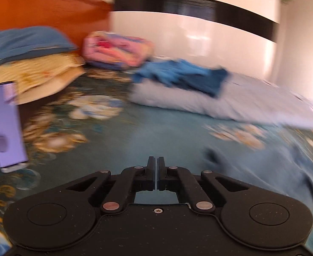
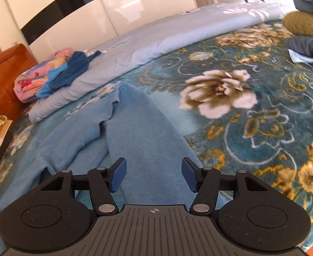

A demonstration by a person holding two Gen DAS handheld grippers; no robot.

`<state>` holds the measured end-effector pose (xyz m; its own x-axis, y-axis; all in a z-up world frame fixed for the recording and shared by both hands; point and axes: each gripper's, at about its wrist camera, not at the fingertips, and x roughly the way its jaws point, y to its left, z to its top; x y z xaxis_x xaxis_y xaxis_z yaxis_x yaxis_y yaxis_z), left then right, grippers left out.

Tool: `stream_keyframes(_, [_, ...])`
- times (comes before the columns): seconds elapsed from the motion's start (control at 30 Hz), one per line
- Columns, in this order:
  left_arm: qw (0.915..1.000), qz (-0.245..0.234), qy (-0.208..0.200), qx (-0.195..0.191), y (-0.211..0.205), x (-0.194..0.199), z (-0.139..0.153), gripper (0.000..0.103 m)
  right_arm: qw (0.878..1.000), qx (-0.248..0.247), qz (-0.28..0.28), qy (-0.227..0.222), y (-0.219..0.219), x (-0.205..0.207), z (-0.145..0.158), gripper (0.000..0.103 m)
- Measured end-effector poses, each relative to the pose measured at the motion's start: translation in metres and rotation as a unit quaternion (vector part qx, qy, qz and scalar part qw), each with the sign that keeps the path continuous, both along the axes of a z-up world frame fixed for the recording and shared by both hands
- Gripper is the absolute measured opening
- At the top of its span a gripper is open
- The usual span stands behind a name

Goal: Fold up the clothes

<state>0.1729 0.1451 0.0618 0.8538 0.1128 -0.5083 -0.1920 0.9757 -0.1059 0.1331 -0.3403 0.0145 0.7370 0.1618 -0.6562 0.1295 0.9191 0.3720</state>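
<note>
The right gripper point(image 2: 154, 173) hangs with its fingers spread wide and empty over the light blue garment point(image 2: 122, 128), which lies rumpled on the flowered bedspread point(image 2: 252, 111). The left gripper point(image 1: 157, 170) has its fingers pressed together on nothing; that blurred view shows the garment's edge at 3 o'clock.

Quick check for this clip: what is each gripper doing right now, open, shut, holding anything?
Left gripper: shut, nothing visible between its fingers.
Right gripper: open, empty, above the light blue garment on the bed.
</note>
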Motion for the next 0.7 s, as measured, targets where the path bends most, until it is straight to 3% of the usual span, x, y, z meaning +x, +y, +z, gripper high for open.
stream_keyframes(0.1, [0.9985,0.010,0.001,-0.054,0.023,0.003,0.006,0.000,1.000,0.004,-0.010,0.004,-0.005,-0.003,-0.004,0.054])
stream_keyframes(0.23, [0.9957,-0.065,0.015,-0.063,-0.004,-0.011,0.000,0.001,1.000,0.011,-0.013,0.006,-0.007,-0.003,-0.008,0.054])
stream_keyframes(0.3, [0.9905,-0.114,0.023,-0.074,-0.025,-0.021,-0.006,0.003,1.000,0.013,-0.012,0.009,-0.005,0.000,-0.009,0.054])
stream_keyframes(0.4, [0.9797,-0.182,0.033,-0.076,-0.061,-0.033,-0.013,0.026,1.000,0.006,-0.001,0.008,0.002,0.004,-0.007,0.054])
stream_keyframes(0.47, [0.9711,-0.231,0.030,-0.050,-0.088,-0.038,-0.015,0.043,1.000,-0.003,0.009,0.006,0.008,0.006,-0.005,0.054])
stream_keyframes(0.53, [0.9642,-0.264,0.026,0.007,-0.116,-0.040,-0.019,0.049,1.000,-0.011,0.016,0.006,0.012,0.007,-0.004,0.054])
stream_keyframes(0.7, [0.9450,-0.302,0.032,0.120,-0.167,-0.030,-0.037,0.054,1.000,-0.001,0.011,0.011,0.013,0.005,-0.006,0.054])
